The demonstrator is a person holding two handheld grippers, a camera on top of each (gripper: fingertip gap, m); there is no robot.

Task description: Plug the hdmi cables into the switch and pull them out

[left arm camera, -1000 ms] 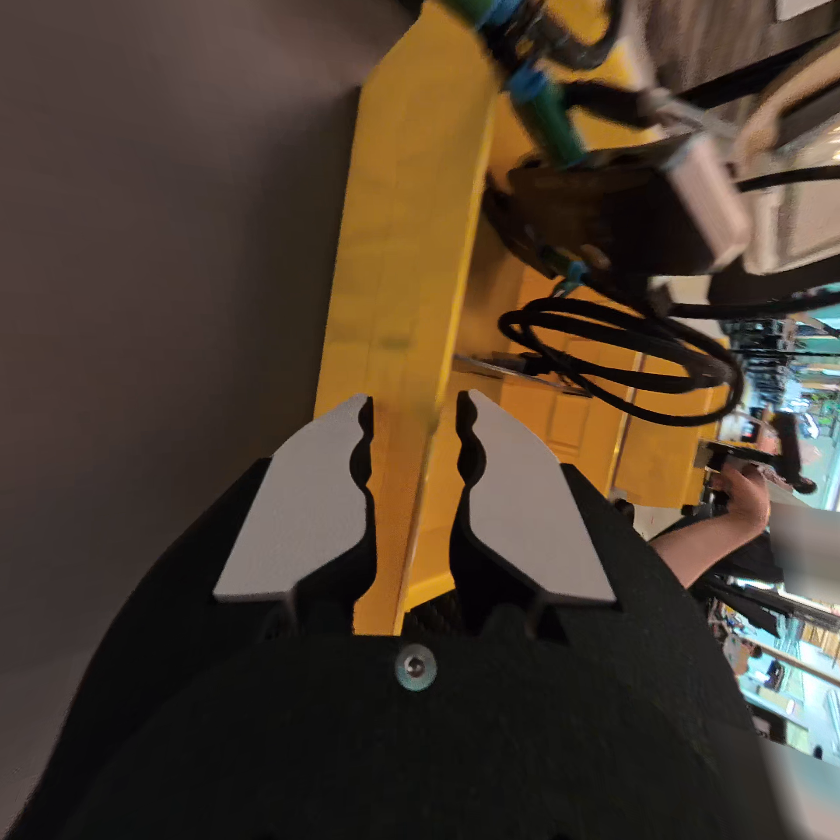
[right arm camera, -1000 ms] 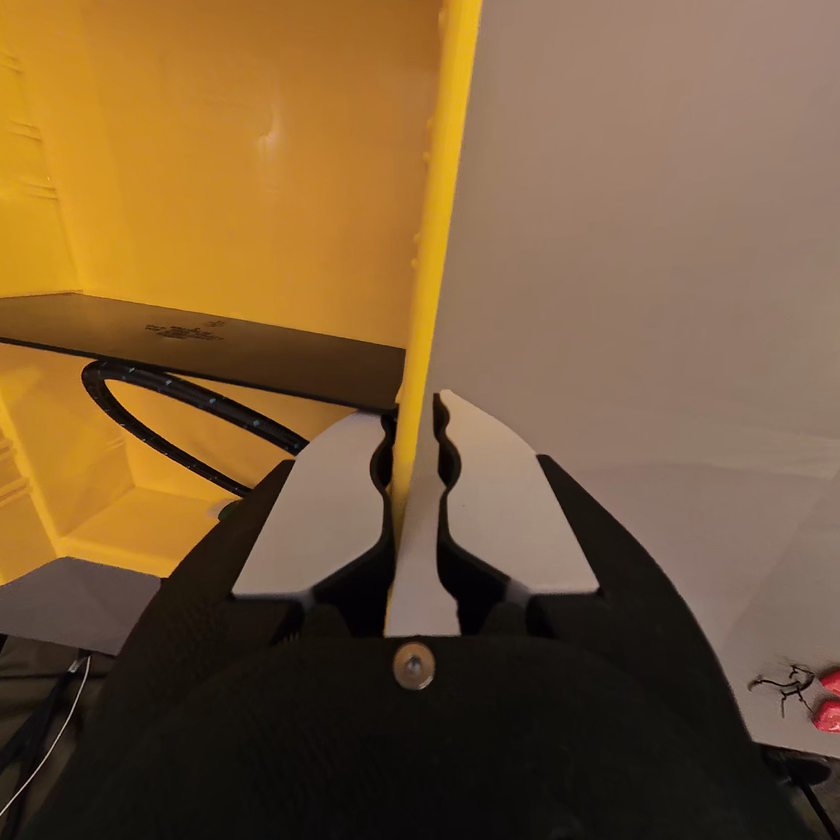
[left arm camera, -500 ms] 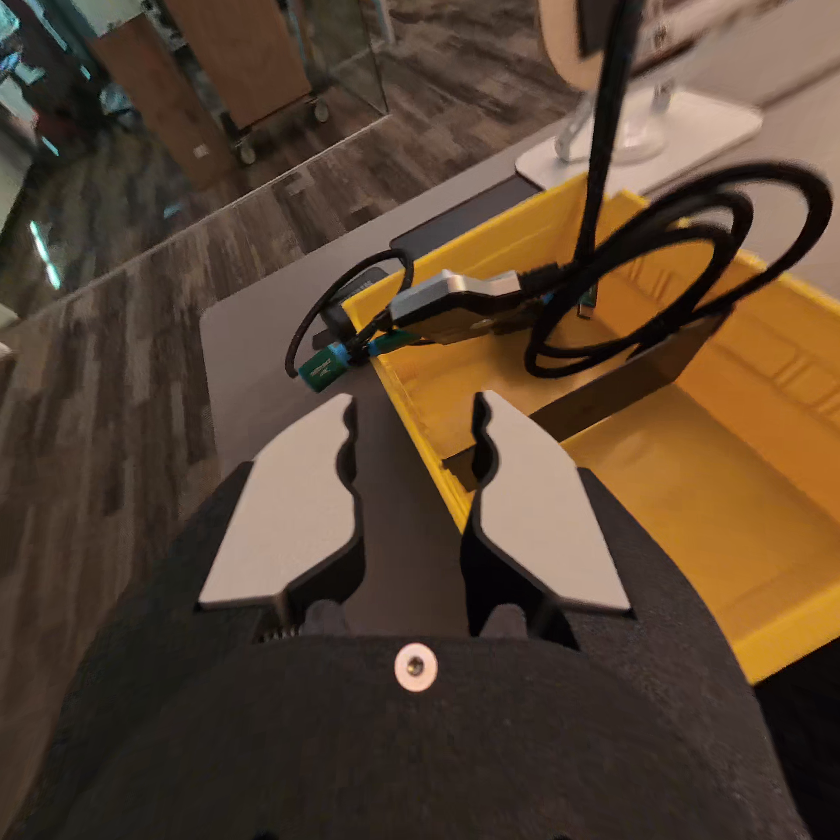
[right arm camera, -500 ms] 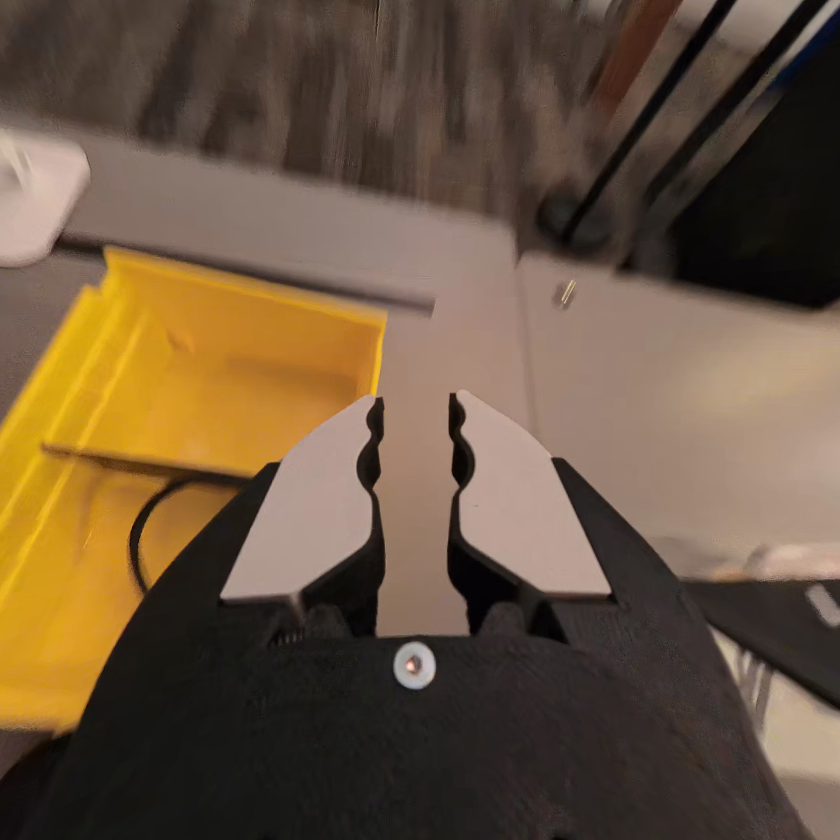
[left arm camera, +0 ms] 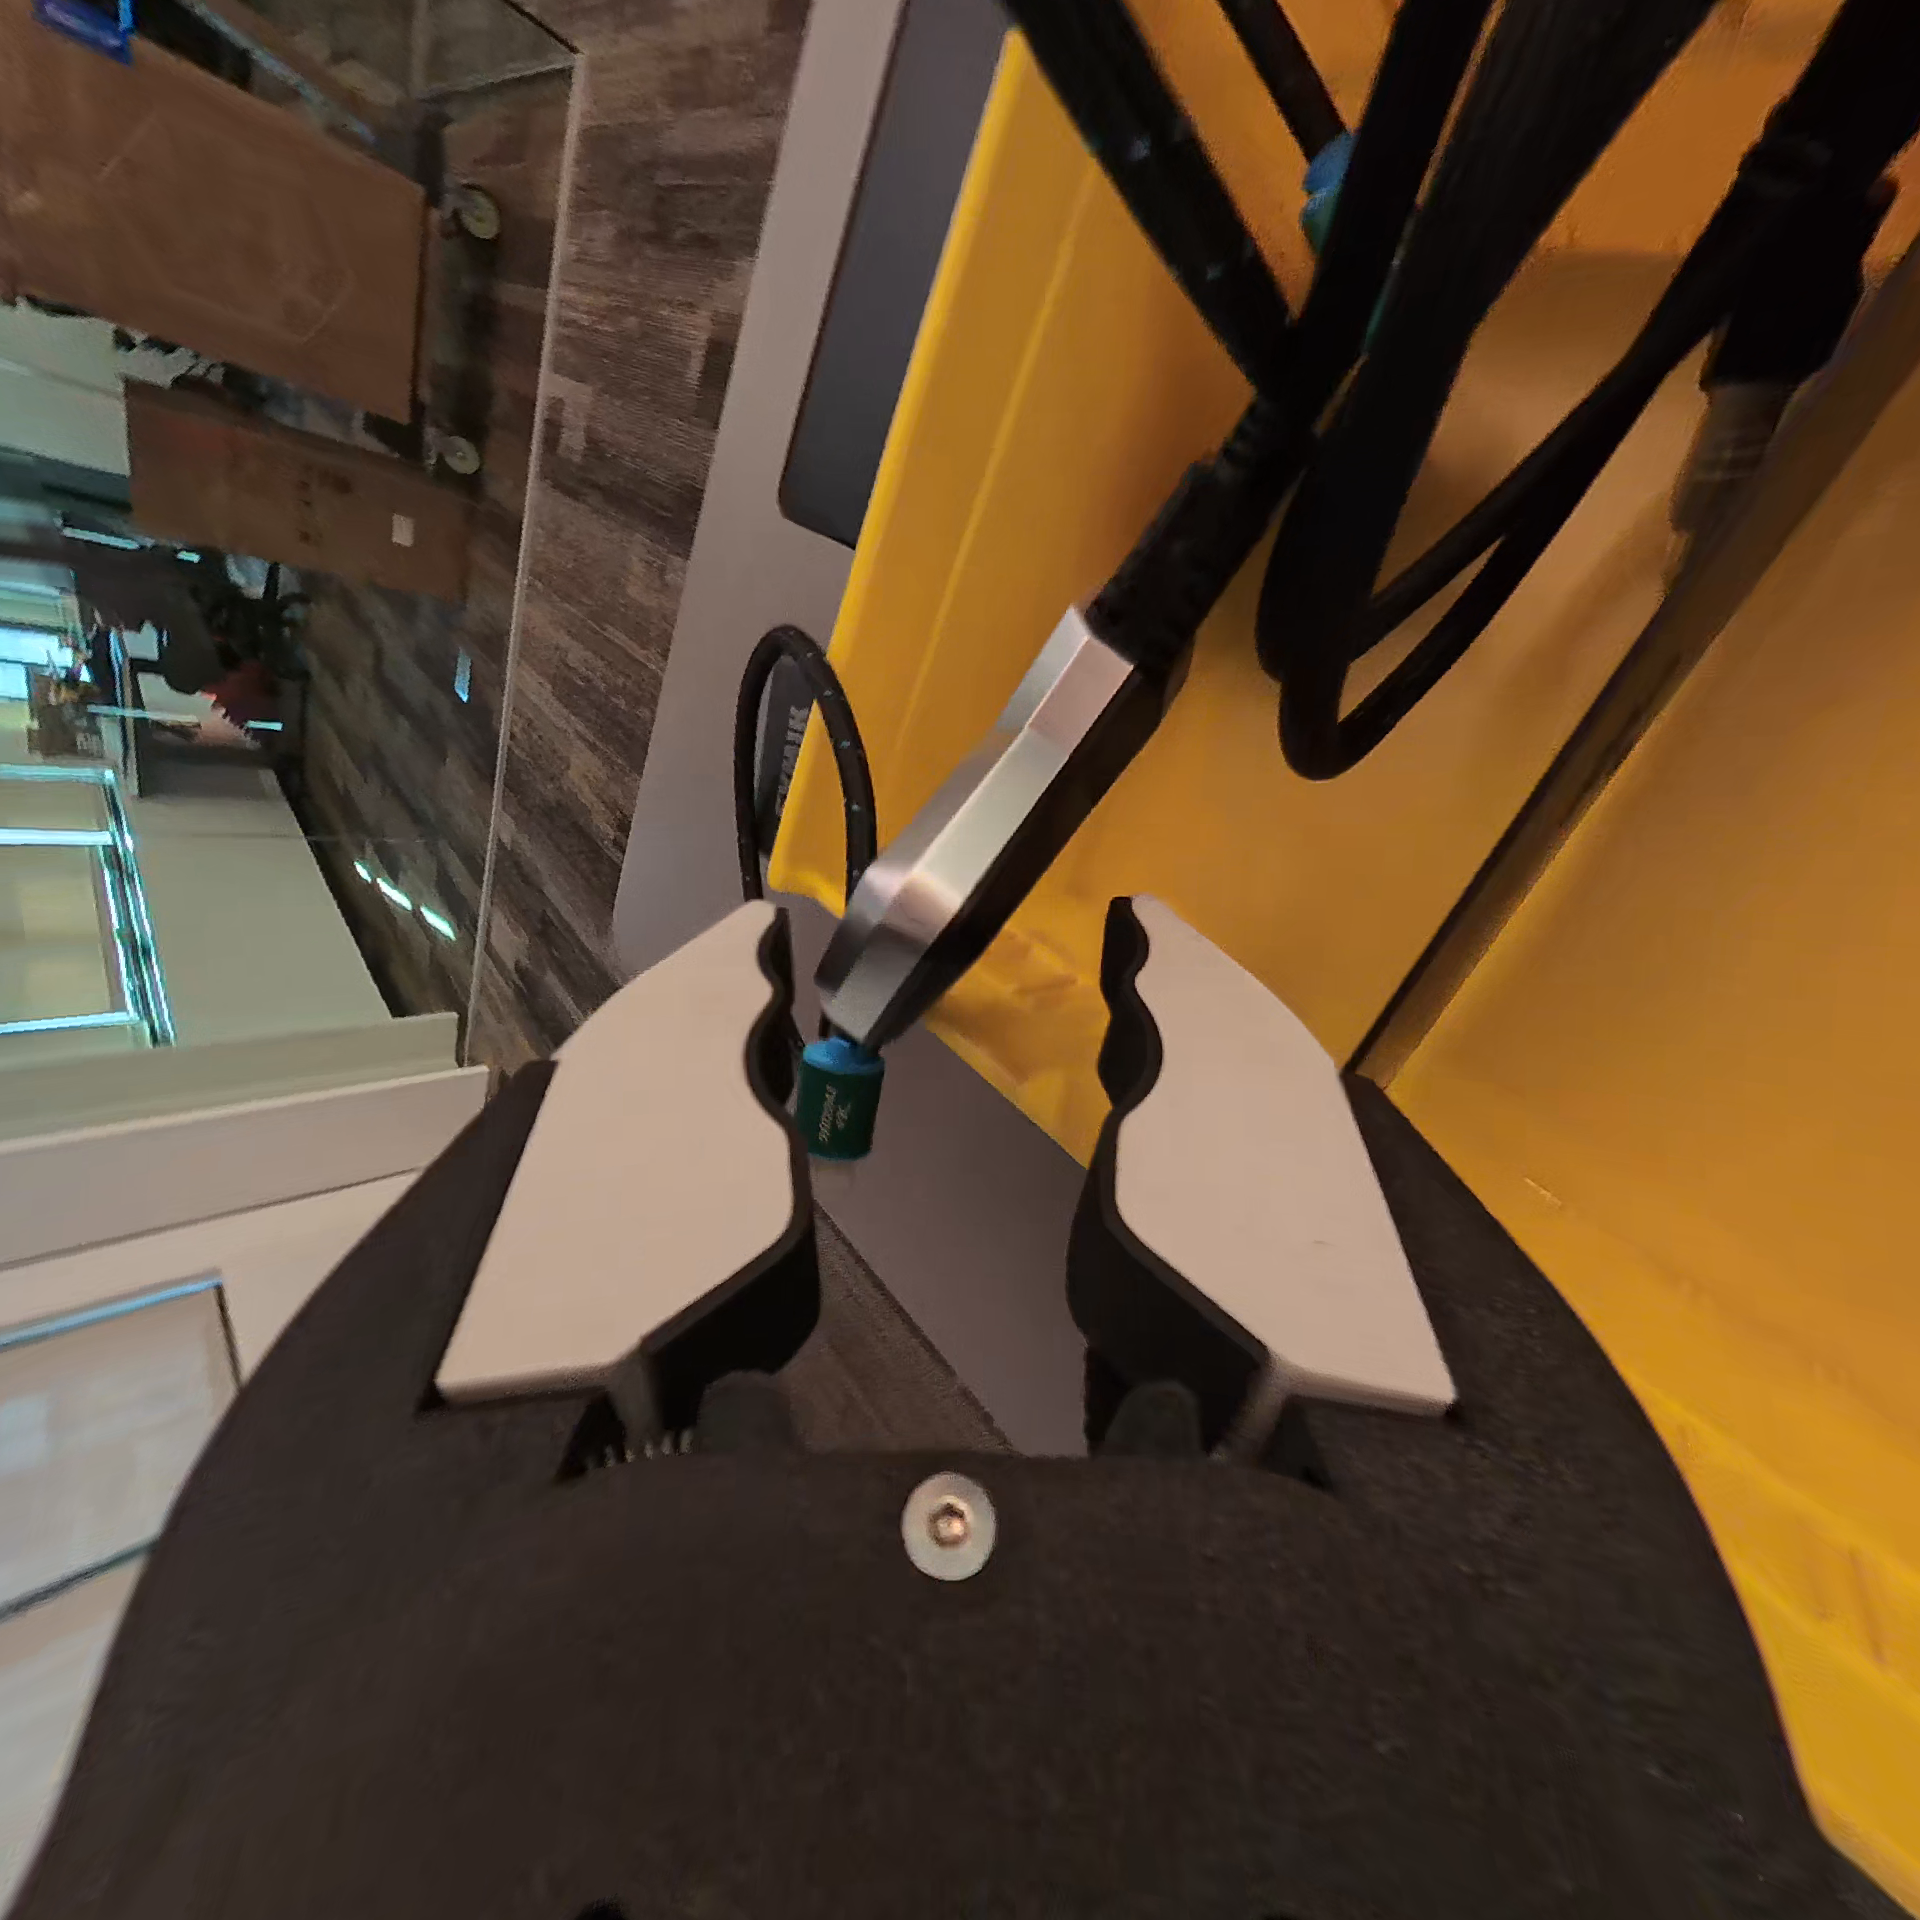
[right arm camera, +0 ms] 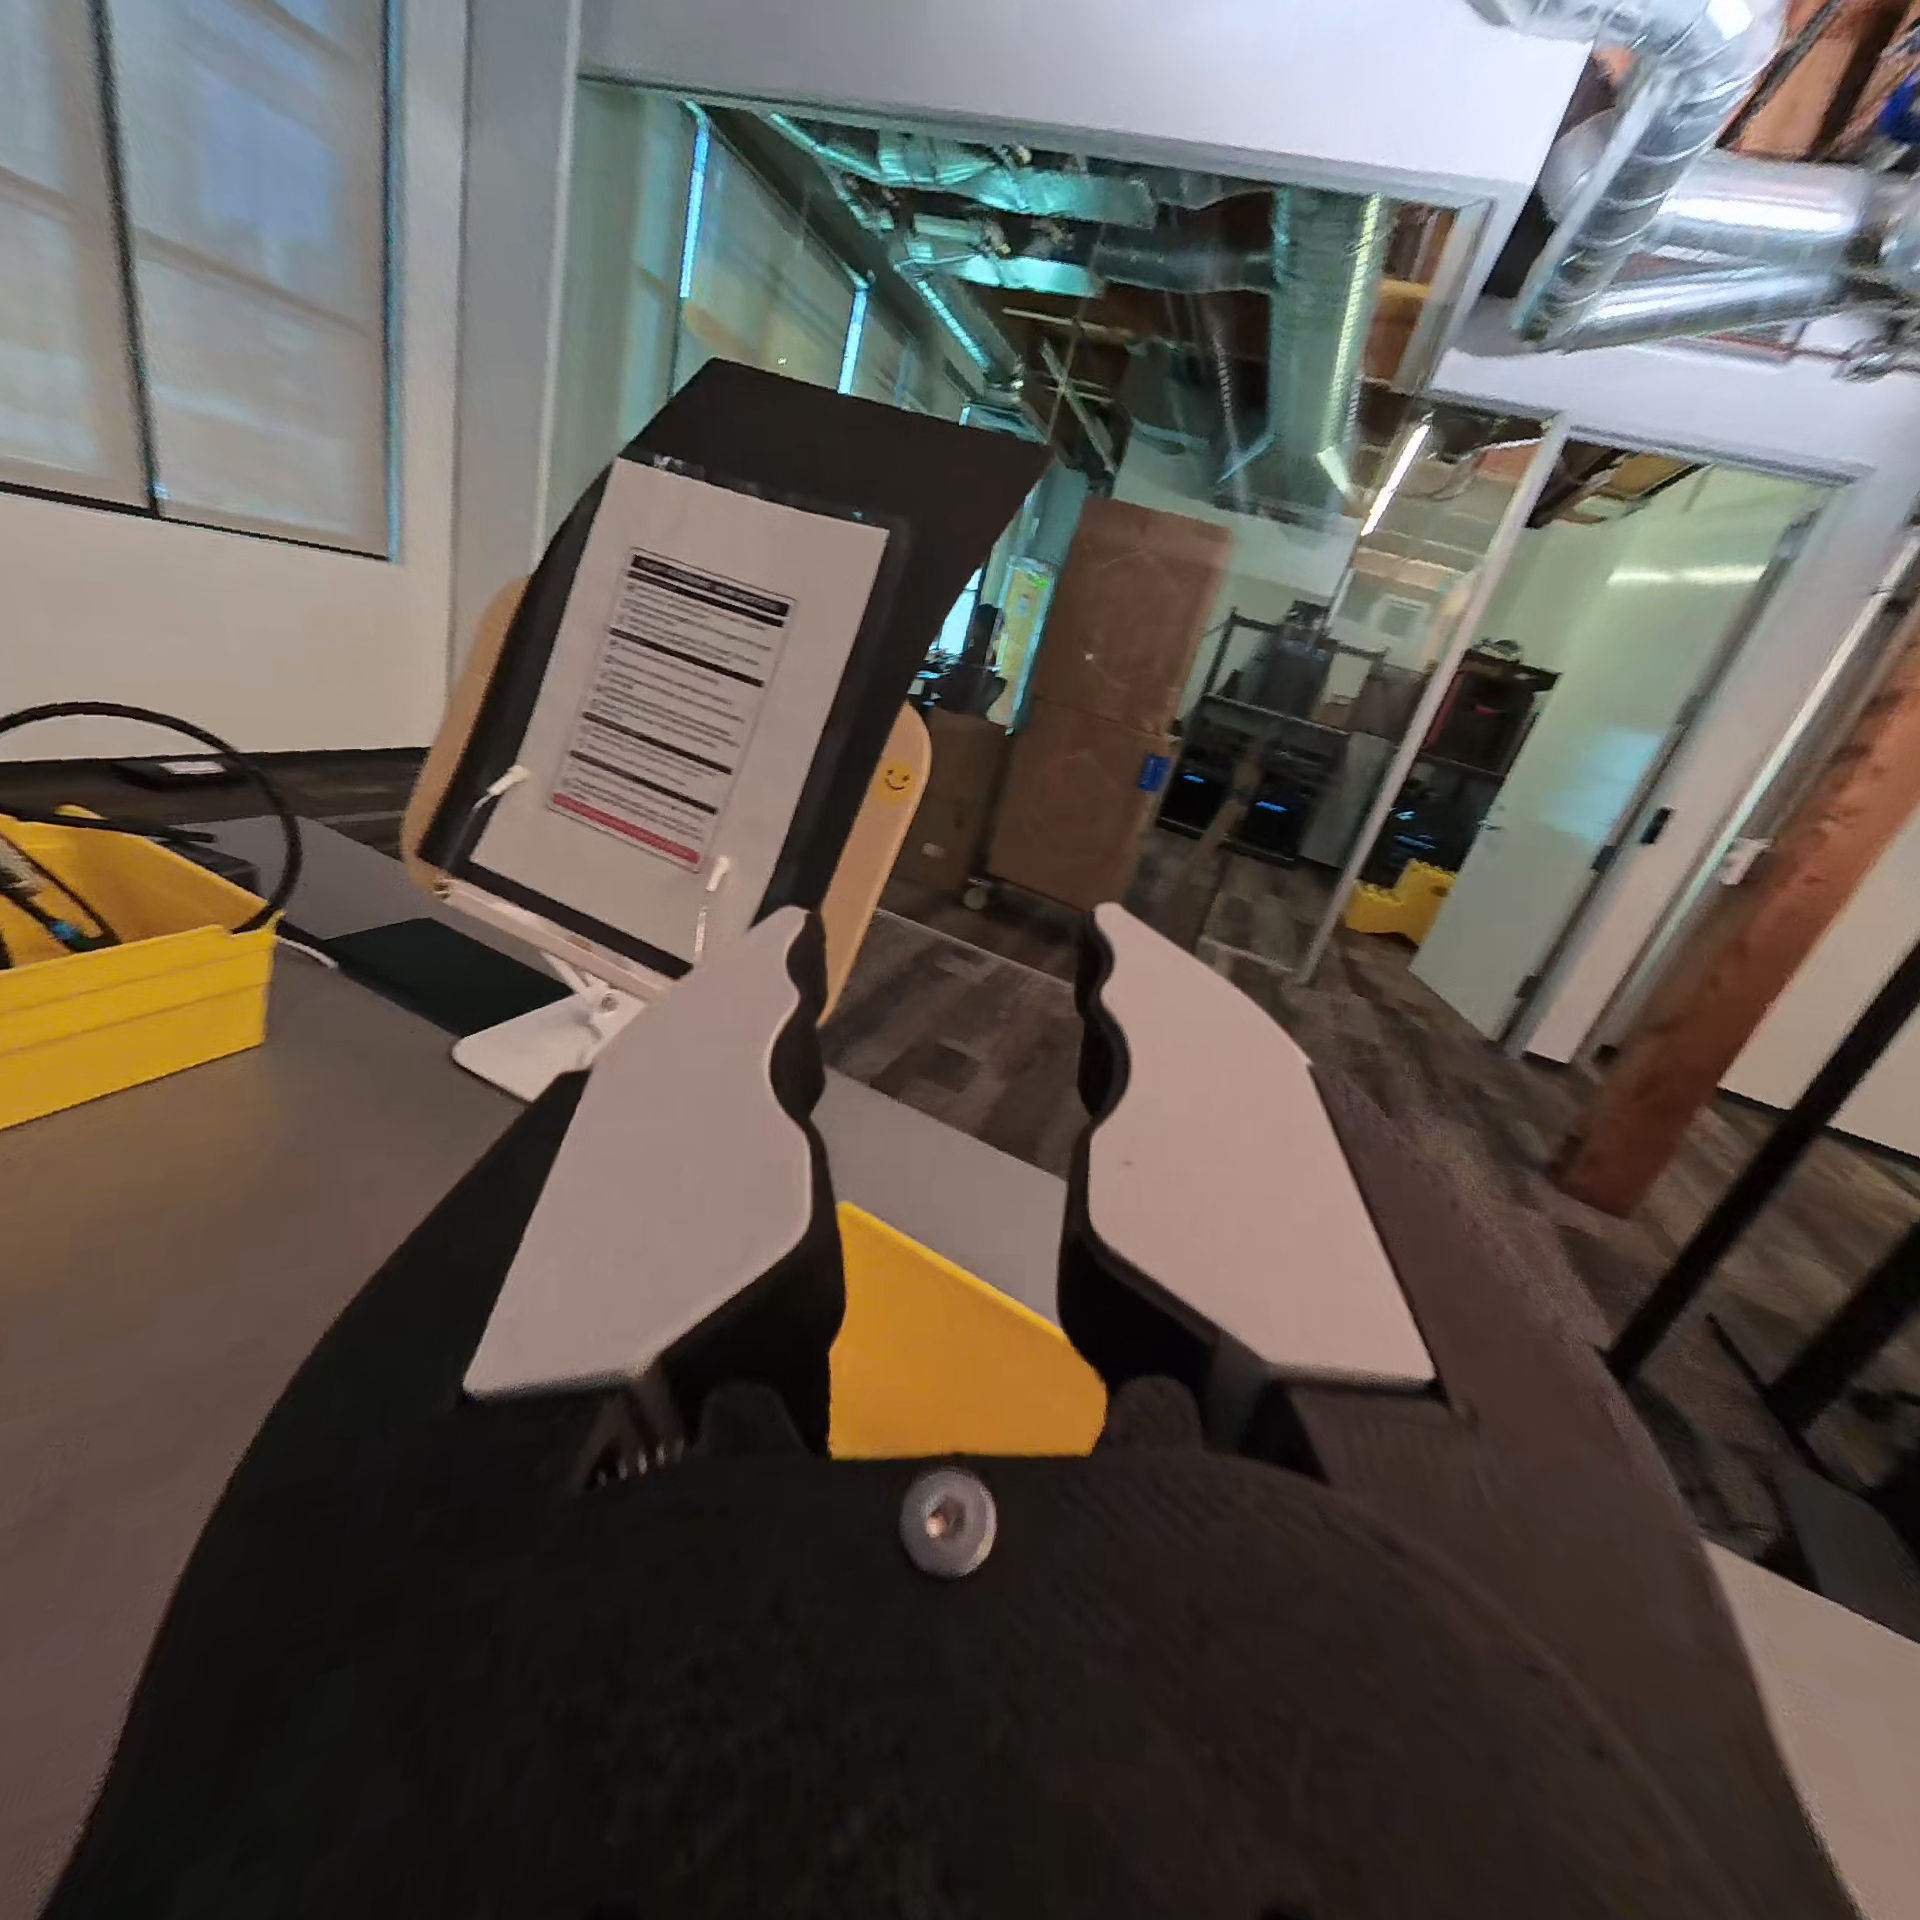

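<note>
In the left wrist view a flat silver switch (left arm camera: 977, 821) with a black face leans over the rim of a yellow bin (left arm camera: 1039, 436). A green plug with a blue collar (left arm camera: 836, 1101) hangs at its lower end, beside my left finger (left arm camera: 644, 1164). Black HDMI cables (left arm camera: 1382, 540) coil from its upper end into the bin. My left gripper (left arm camera: 945, 912) is open, and the switch's lower corner sits between the fingertips. My right gripper (right arm camera: 951, 916) is open and empty, pointing out over the grey table (right arm camera: 260, 1195) into the room.
A yellow bin (right arm camera: 125, 997) with a black cable loop (right arm camera: 208, 769) stands at the left in the right wrist view. A yellow corner (right arm camera: 935, 1340) shows low between the right fingers. A tablet stand holding a printed sheet (right arm camera: 707, 707) stands ahead. A dark divider (left arm camera: 1610, 727) crosses the bin. Spacing between my two grippers at the tips: around 70 centimetres.
My left gripper has moved up close to the switch, rolled sideways and opened wider. My right gripper has swung up from the table to face the room and opened wider.
</note>
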